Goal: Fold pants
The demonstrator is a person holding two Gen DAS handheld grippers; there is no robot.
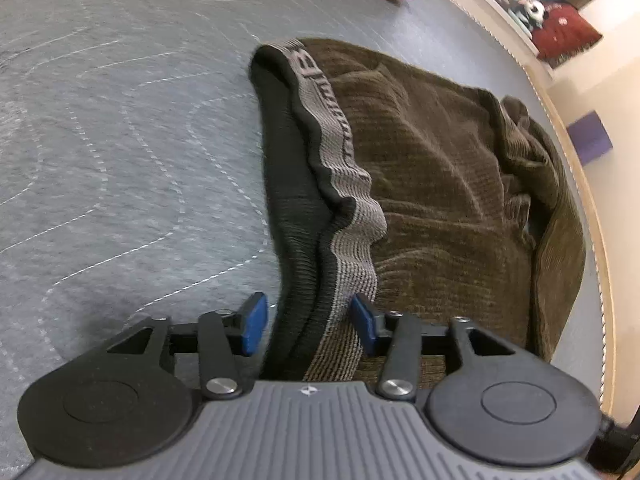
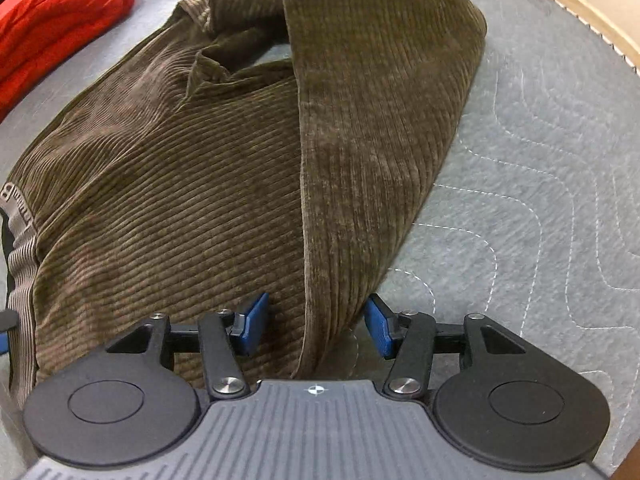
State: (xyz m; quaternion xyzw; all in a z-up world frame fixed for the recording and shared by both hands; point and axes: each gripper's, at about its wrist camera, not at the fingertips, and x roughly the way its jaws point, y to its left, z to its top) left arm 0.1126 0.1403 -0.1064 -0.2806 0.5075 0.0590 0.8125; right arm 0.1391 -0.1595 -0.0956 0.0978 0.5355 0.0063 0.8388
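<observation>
Below, left gripper (image 1: pixel 308 322) gapes astride the pants (image 1: pixel 432 168) waistband; right gripper (image 2: pixel 316 322) gapes astride a fold

My left gripper (image 1: pixel 308 324) and right gripper (image 2: pixel 318 326) are each showing blue fingers (image 1: pixel 253 324) on black linkages, silver screws, round black discs, and a ribbed grey body bearing a small crosshair mark.

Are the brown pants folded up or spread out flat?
Partly folded: the pants have a leg flap lying doubled over them, bunched and wrinkled.

Olive corduroy pants (image 2: pixel 180 184) fold between parted claw (image 2: pixel 316 324) pads (image 2: pixel 254 322)
</observation>
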